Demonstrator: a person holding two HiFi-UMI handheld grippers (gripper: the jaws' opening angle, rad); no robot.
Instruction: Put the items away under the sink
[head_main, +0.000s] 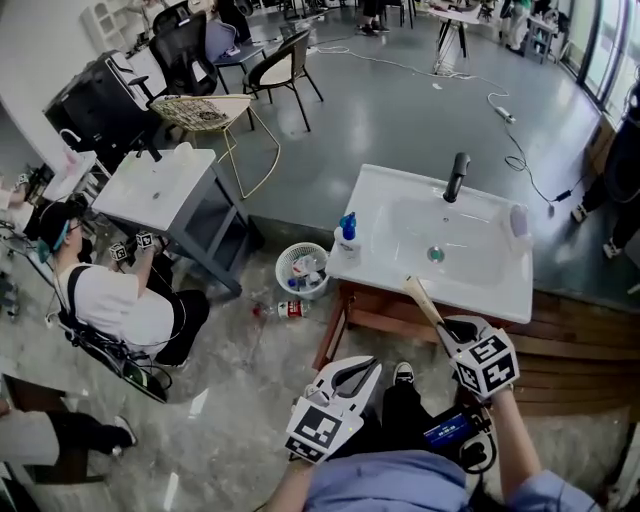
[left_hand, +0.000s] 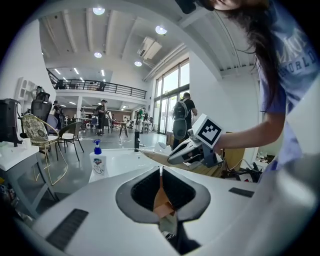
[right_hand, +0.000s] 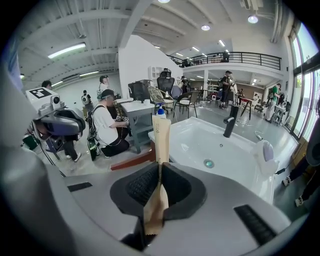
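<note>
Clamping a tan tube (right_hand: 161, 132) between its jaws, the right tool (right_hand: 159, 172) holds it above the front rim of the sink (right_hand: 195, 142), with the free end of the tube pointing toward the basin. The left tool (left_hand: 161, 172) has its jaws together with nothing between them and hangs near the right tool, in front of the sink.

Task status, as a judgement: one item is lifted but not yet stowed. A blue-pump soap bottle (head_main: 347, 240) stands on the sink's left rim and a white item (head_main: 518, 220) on its right rim. Both probably remain to be moved. The space under the sink is not visible.
</note>
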